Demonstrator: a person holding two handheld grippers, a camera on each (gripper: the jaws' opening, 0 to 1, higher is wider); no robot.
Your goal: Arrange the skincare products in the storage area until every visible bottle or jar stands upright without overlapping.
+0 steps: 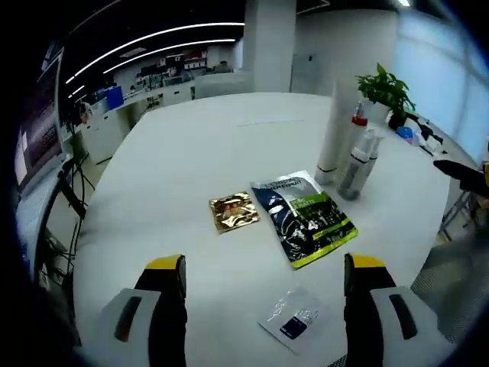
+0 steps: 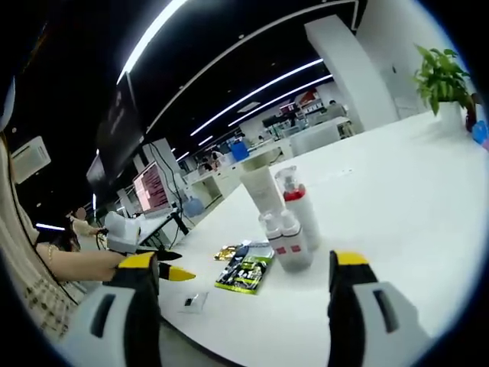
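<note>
Two claws are in play, both above a round white surface (image 1: 229, 145). In the left gripper view we see the left claw (image 1: 263, 275) with its jaws apart, nothing between them, hovering over the near edge of the surface.

Going left to right in that view: a gold foil sachet (image 1: 233, 211) lies flat, well in from the near edge. Just beside it lies a larger dark blue and green packet (image 1: 304, 216), also flat. Nearer the edge than these, between the jaw tips, lies a small clear sachet (image 1: 294, 319) with a dark label. Toward the right edge stands a cluster of upright containers: a tall white tube (image 1: 335, 138), a red-collared spray bottle (image 1: 356, 138) and a pair of grey bottles (image 1: 359, 164), close together; we cannot tell whether they touch. A potted plant (image 1: 386, 92) stands at the far right edge.

In the right gripper view we note the right claw (image 2: 244, 275) with jaws apart and empty. The left claw enters from the left, carried by a person's hand (image 2: 84, 264). The flat packets lie by the near edge; the upright cluster stands just right of them.
</note>
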